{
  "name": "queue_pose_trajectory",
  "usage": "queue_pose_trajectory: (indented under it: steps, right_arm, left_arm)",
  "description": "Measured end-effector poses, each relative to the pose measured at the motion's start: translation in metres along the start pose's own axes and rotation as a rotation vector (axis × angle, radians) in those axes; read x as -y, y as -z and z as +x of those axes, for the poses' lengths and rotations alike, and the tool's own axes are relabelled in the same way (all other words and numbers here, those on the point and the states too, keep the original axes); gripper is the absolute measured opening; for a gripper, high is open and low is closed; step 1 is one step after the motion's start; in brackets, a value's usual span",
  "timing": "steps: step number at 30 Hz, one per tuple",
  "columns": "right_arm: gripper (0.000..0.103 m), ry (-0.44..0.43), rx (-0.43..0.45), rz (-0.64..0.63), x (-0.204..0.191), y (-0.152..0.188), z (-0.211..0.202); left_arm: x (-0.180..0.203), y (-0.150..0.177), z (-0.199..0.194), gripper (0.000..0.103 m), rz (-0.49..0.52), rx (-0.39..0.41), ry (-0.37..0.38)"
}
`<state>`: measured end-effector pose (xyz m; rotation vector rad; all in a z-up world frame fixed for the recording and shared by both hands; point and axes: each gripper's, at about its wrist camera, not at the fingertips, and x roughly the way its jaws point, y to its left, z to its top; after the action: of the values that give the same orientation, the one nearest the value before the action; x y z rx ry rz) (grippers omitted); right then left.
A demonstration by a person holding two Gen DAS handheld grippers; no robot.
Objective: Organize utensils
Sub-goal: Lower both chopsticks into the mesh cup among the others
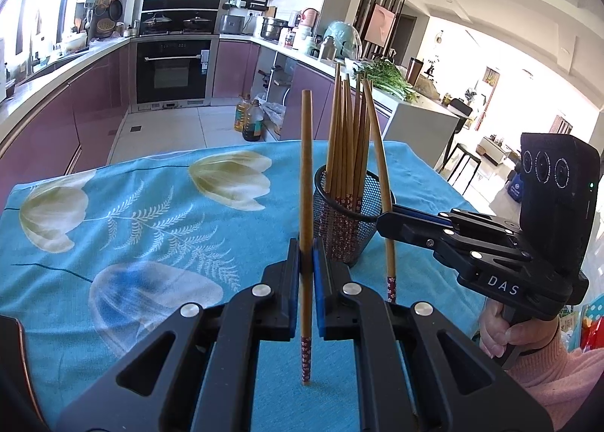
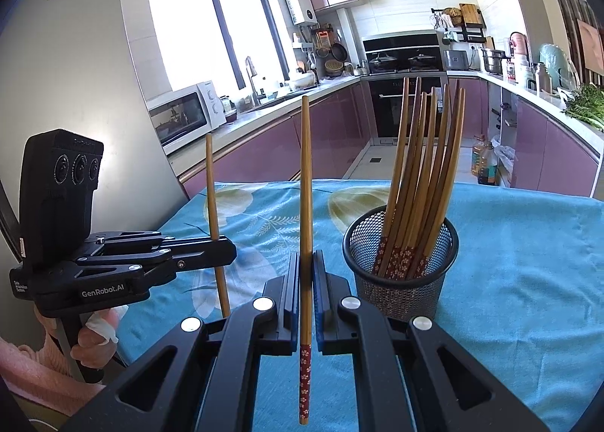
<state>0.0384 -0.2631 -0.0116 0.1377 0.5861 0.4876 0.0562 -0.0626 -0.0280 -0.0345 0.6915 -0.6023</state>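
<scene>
Both fingers pairs clamp one upright chopstick each, left chopstick and right chopstick, and we judge the right gripper nearer the mesh holder on the bench.

The thin brown wooden chopsticks look smooth with a slight sheen, their lower ends wrapped in a matt red flower-printed finish. They stand in a round black wire-mesh metal cup. The soft turquoise flower-printed cloth covering the worktop looks matt and woven. The matt black plastic left gripper carries shiny metal rivets and blue rubbery pads.
</scene>
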Motion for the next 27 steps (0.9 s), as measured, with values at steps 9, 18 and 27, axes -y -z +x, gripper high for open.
queue_pose_trajectory:
  steps: [9,18,27]
  right_arm:
    - [0.006,0.012,0.034,-0.002,0.004,-0.008,-0.005]
    - [0.006,0.017,0.051,0.004,0.012,-0.014,-0.006]
    - [0.006,0.023,0.068,0.005,0.013,-0.021,-0.008]
  left_arm:
    - [-0.001,-0.005,-0.006,0.007,0.002,0.016,0.013]
    - [0.006,-0.012,-0.009,0.007,0.022,0.028,0.027]
    - [0.009,-0.019,-0.010,0.007,0.036,0.036,0.026]
